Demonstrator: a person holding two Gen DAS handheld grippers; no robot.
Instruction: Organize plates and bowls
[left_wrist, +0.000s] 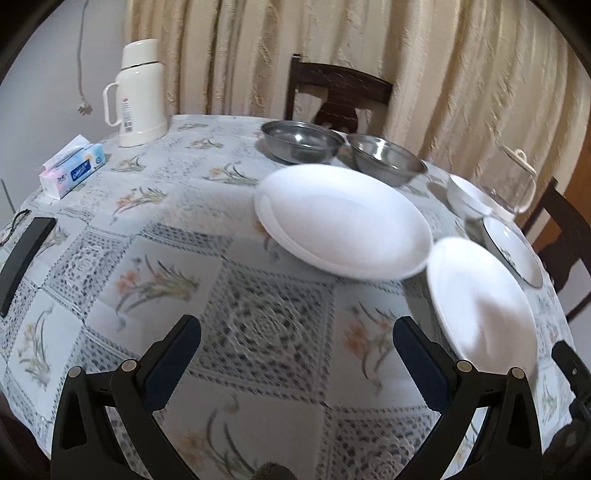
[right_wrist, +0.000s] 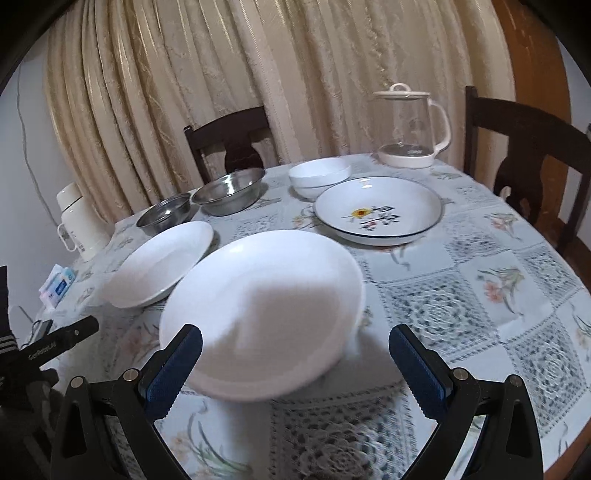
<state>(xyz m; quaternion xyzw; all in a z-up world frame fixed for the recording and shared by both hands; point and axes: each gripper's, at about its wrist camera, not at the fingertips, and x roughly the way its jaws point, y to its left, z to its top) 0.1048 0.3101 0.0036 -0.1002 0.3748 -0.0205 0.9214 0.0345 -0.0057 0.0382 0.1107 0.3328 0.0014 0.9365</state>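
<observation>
Left gripper jaws wide, empty, over tablecloth; right gripper jaws wide, near white plate between.

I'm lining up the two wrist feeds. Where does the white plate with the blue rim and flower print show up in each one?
Left wrist view: the blue-rimmed white plate with the flower print sits at the far right edge, seen edge-on, behind a plain white plate.
Right wrist view: it lies right of centre, in the upper middle, face fully visible.
Shared landmark: the clear glass kettle with a white lid beyond it.
</observation>
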